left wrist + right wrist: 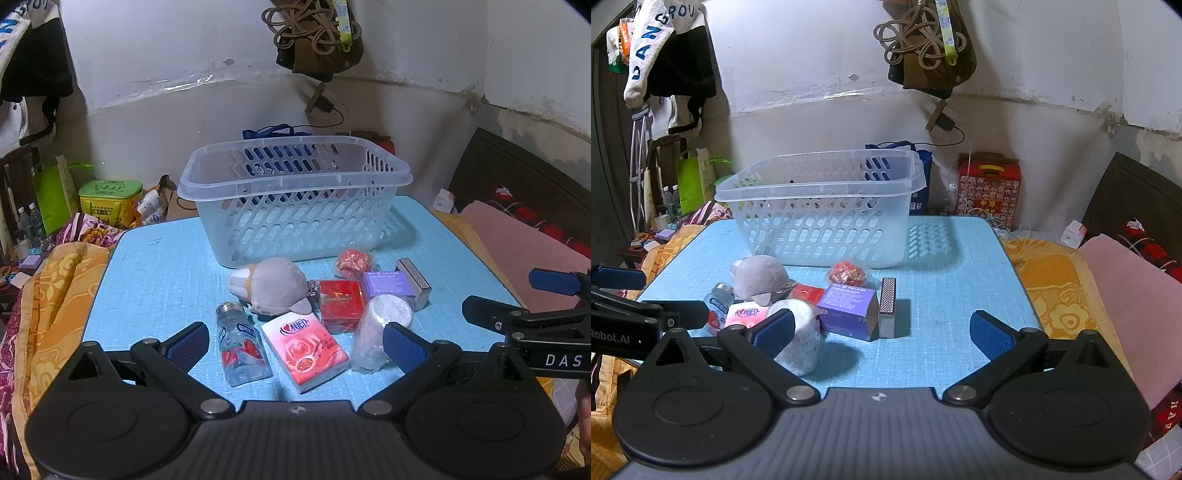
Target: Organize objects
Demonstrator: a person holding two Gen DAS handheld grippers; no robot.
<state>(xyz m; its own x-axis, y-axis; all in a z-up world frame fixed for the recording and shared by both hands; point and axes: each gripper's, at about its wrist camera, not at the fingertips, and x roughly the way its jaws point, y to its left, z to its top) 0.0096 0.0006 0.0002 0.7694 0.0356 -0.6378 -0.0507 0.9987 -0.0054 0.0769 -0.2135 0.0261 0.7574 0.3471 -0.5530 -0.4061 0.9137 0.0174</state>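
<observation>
A clear plastic basket (295, 199) stands empty at the back of the blue mat (159, 280); it also shows in the right wrist view (820, 206). In front lie a grey plush toy (269, 284), a small bottle (242, 347), a pink tissue pack (304, 350), a red box (340, 304), a purple box (386, 282), a matchbox (413, 277), a white wrapped roll (380, 332) and a red wrapped ball (352, 262). My left gripper (295, 349) is open above the bottle and tissue pack. My right gripper (882, 336) is open near the purple box (847, 308) and matchbox (887, 308).
Orange bedding (55, 295) lies left of the mat, a pink blanket (1137, 295) right. A green tin (110, 199) and green bag (55, 192) stand at the back left. A red gift box (990, 188) stands by the wall. A bag and cords (923, 48) hang above.
</observation>
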